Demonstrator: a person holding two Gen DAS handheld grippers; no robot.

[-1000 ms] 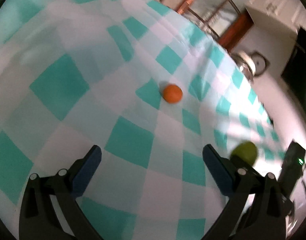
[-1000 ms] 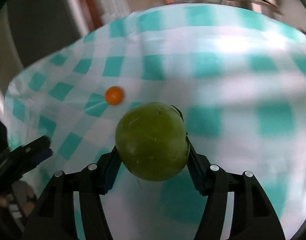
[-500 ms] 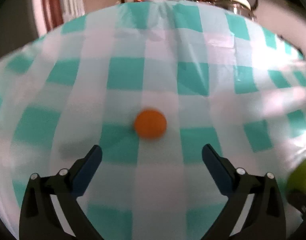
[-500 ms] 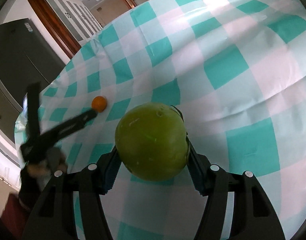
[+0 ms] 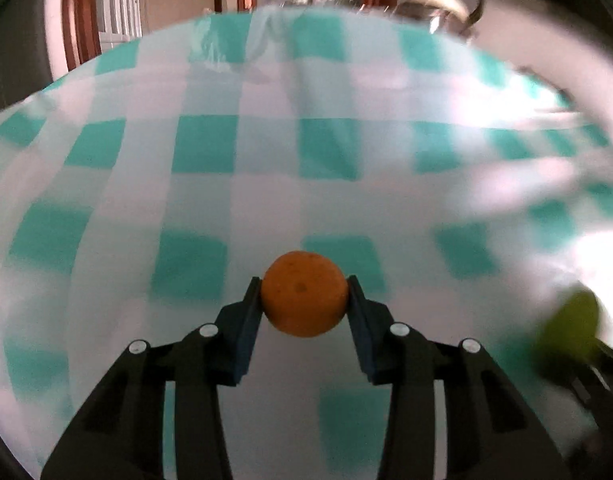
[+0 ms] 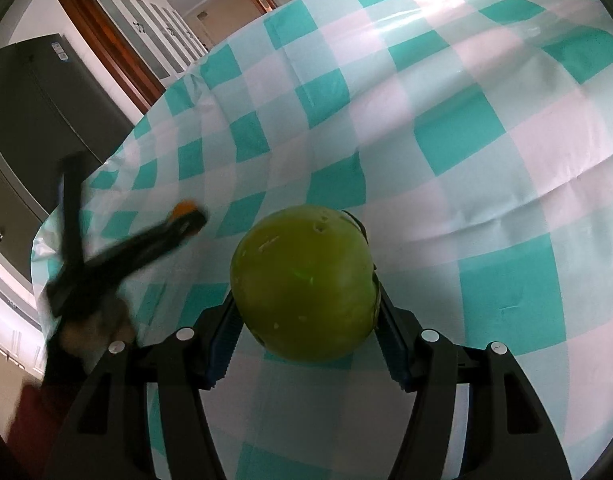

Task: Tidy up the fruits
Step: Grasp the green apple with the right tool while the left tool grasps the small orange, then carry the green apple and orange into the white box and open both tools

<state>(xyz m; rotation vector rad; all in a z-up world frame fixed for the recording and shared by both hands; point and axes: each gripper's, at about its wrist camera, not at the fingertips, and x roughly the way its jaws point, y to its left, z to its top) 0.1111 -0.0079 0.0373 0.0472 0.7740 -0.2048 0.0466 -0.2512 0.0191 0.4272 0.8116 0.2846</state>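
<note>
A small orange (image 5: pixel 302 294) sits between the blue pads of my left gripper (image 5: pixel 304 285), whose jaws are closing and touch it on both sides, just above the teal-and-white checked tablecloth (image 5: pixel 202 152). In the right wrist view the same orange (image 6: pixel 184 207) shows at the blurred tip of the left gripper (image 6: pixel 190 220), far left on the cloth. My right gripper (image 6: pixel 306 304) is shut on a large green fruit (image 6: pixel 304 284), held above the cloth (image 6: pixel 486 140). That green fruit (image 5: pixel 570 328) appears blurred at the left wrist view's right edge.
A person's hand (image 6: pixel 90 328) holds the left gripper's handle. A dark fridge (image 6: pixel 26 100) and a wooden door frame (image 6: pixel 106 40) stand beyond the table's left edge. A metal kettle (image 5: pixel 446 4) stands at the far edge of the table.
My left gripper moved up to the orange and its jaws came together around it. The right gripper kept its hold on the green fruit and barely shifted.
</note>
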